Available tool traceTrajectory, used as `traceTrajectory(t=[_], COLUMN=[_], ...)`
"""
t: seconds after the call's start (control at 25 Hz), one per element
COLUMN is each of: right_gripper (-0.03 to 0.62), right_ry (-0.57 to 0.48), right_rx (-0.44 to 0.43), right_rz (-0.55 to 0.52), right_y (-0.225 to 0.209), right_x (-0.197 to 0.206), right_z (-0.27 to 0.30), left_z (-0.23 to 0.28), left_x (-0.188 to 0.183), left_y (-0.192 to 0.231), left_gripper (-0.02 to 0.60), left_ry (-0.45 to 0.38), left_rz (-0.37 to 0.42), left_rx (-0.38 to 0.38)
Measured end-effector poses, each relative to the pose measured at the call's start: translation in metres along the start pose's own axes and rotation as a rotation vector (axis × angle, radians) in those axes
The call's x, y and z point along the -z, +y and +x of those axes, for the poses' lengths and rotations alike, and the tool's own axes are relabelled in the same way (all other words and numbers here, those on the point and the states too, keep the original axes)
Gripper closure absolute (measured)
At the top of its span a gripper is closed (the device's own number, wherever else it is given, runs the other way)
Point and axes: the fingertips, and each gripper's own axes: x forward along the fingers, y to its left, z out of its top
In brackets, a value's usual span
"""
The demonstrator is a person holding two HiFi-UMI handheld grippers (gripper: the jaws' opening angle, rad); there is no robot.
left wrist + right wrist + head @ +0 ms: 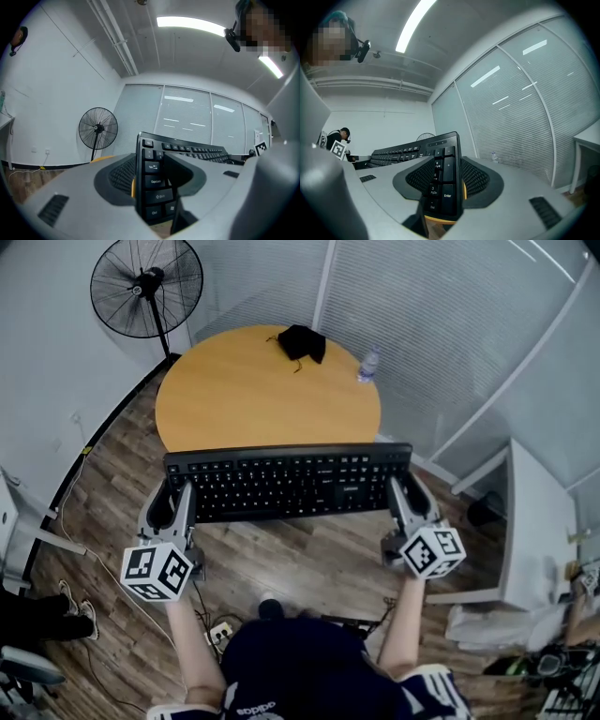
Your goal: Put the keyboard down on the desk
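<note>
Clamping the keyboard (289, 482) by its ends in left hand-held gripper (178, 498) and right hand-held gripper (401, 495), airborne by the near edge of the worktop (253, 395). Seems light, stiff, slick; best held there.

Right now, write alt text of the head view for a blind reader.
From above, a person holds a black keyboard by its ends, the left hand-held gripper and right hand-held gripper each shut on one end, at the near edge of a round desk. A dark cloth and a water bottle sit at its far side; a fan stands beyond.
</note>
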Motion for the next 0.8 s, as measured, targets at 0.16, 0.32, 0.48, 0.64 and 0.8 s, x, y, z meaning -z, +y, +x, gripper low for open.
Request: traceTrajectory(t=[0.16,0.32,0.48,0.64,0.8], right_gripper=[0.422,0.422,0.422,0.422,0.422], right_ry=[-0.002,0.009,0.007,0.01,0.007], right_rx=[0.006,0.009,0.0,0.001,-0.004], right_rz=[-0.006,0.01,0.006,0.002,0.01], right_y=[0.0001,-0.0024,-0.0028,-0.0028,-0.0017], right_x=[-0.0009,0.0017,0.0028,0.0008,-0.0002], right_z=[-0.0001,-0.0005,0.002,0.0016,0.0022], left_z=[0.0012,0.0001,0.0005,0.0015,0.0006], left_x=[-0.0028,-0.0028,-0.0005,0.0023,-0.002], left_y=[-0.001,-0.0018,-0.0004,0.0006,-0.0006], left_gripper=[0.407,0.407,0.407,0.407,0.407], left_ry=[0.0,0.004,0.0,0.0,0.007], left_rz=[0.008,0.004,-0.002,-0.017,-0.008], left_rx=[0.003,-0.006,-0.013,-0.008,-0.01])
